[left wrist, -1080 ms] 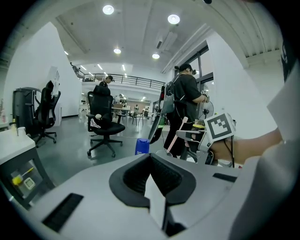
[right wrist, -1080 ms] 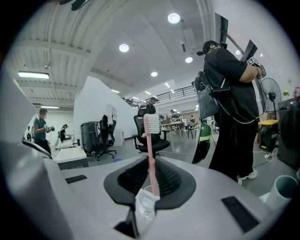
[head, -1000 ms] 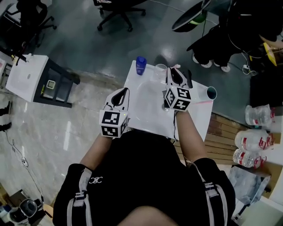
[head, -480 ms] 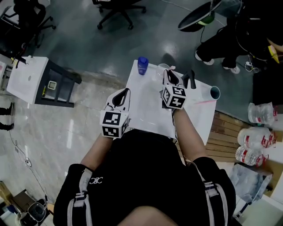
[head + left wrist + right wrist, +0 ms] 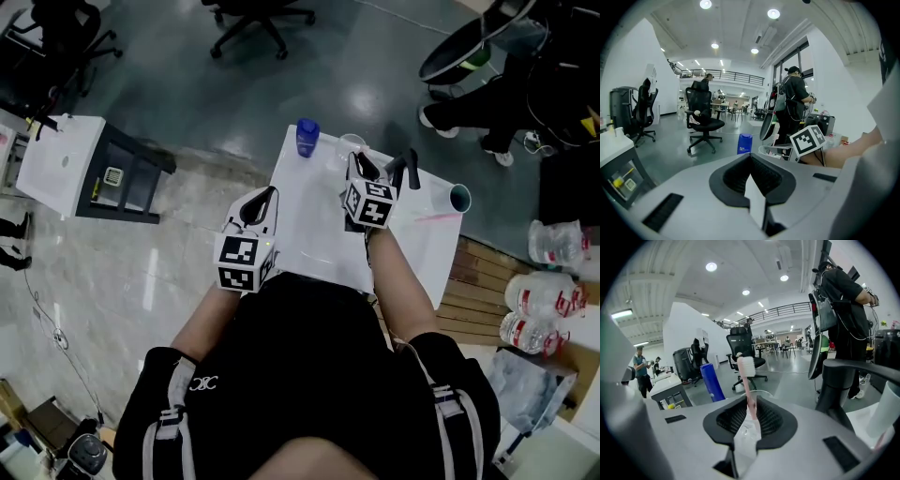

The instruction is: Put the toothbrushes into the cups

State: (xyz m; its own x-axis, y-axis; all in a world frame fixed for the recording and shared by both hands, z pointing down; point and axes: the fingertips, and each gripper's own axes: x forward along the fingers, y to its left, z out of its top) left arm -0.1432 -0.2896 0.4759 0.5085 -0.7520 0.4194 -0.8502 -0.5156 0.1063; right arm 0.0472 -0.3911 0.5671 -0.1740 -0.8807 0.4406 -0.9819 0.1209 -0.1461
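Observation:
My right gripper (image 5: 354,161) is shut on a pink toothbrush (image 5: 746,367) that stands upright between its pads, bristles up. Its jaws have just been opening a little, with the brush still between them. The clear cup (image 5: 350,147) stands just beyond its tips; its rim (image 5: 764,393) shows behind the jaws. A blue cup (image 5: 306,138) stands to the left at the table's far edge, also in the right gripper view (image 5: 712,382). My left gripper (image 5: 265,194) hovers at the white table's (image 5: 309,225) near left, shut and empty (image 5: 752,158). Another pink brush (image 5: 424,217) lies at the right.
A black stand (image 5: 404,170) rises right of the clear cup, large in the right gripper view (image 5: 836,385). A white tube (image 5: 450,196) lies at the table's right end. Office chairs (image 5: 253,23) and a standing person (image 5: 793,101) are beyond the table; water bottles (image 5: 539,300) stand at the right.
My right gripper has sunk with the toothbrush and come nearer the clear cup. The left gripper has stayed in place.

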